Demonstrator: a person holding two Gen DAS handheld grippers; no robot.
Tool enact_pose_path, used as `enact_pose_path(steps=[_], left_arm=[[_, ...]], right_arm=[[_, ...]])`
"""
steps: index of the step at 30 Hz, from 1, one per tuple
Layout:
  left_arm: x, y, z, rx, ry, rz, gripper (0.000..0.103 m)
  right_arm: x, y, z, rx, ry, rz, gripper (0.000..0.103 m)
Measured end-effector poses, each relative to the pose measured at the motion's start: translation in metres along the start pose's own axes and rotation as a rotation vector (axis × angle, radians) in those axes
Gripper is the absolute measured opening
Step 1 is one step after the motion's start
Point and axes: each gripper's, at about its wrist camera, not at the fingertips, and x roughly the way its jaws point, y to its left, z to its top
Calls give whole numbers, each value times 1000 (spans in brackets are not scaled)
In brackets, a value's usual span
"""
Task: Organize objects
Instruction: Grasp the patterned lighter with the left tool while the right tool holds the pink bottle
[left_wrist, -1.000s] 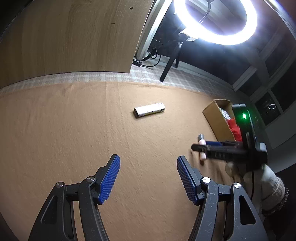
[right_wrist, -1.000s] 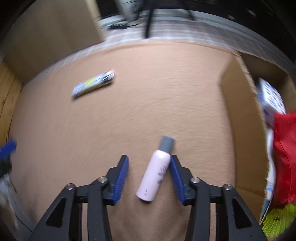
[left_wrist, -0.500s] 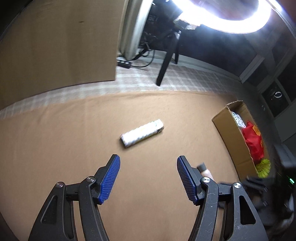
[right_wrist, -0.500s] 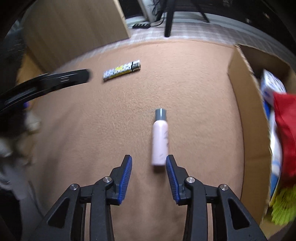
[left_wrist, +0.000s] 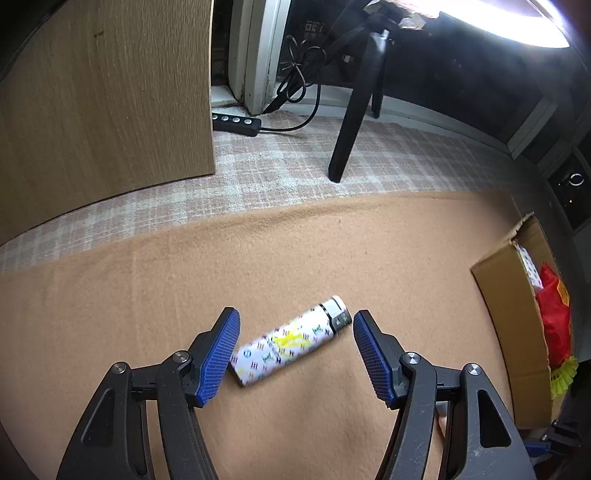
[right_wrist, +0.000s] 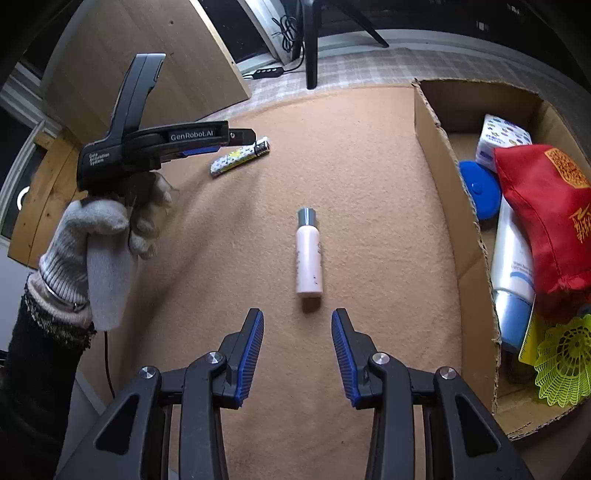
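Meanwhile, the left gripper (left_wrist: 295, 354) is spreading its jaws wide around a patterned lighter (left_wrist: 291, 345) lying on the tan blanket (left_wrist: 147, 295), as the right gripper (right_wrist: 297, 349) is hovering open and empty just short of a pink bottle (right_wrist: 308, 258), beside the cardboard box (right_wrist: 469, 280).

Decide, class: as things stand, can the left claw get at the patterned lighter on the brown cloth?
Probably yes. The left claw is open, and the lighter lies on the brown cloth between its fingers, slightly askew. Nothing sits in the way; the pink bottle lies well apart.
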Motion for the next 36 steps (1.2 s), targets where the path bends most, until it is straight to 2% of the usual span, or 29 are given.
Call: enact_pose_path(steps=[3, 5, 11, 17, 22, 28, 33, 35, 36], left_arm=[[7, 1, 0, -1, 27, -11, 66], [11, -2, -2, 14, 49, -20, 51], [13, -14, -10, 87, 65, -5, 36], [4, -13, -26, 76, 67, 18, 28], [-9, -10, -53, 20, 59, 27, 25], [-34, -16, -103, -29, 47, 26, 25], [-48, -19, -118, -64, 24, 24, 26], [-51, -17, -115, -66, 17, 35, 39], [-53, -17, -112, -70, 9, 35, 42]], right_arm=[[3, -3, 1, 6, 7, 3, 35], [5, -4, 2, 7, 10, 1, 35], [7, -4, 4, 9, 12, -3, 35], [12, -1, 7, 0, 11, -3, 35], [18, 1, 12, -19, 9, -23, 35], [34, 1, 22, -41, 29, -57, 35], [49, 4, 34, -71, 38, -112, 35], [54, 4, 38, -72, 46, -117, 35], [57, 5, 40, -75, 50, -124, 35]])
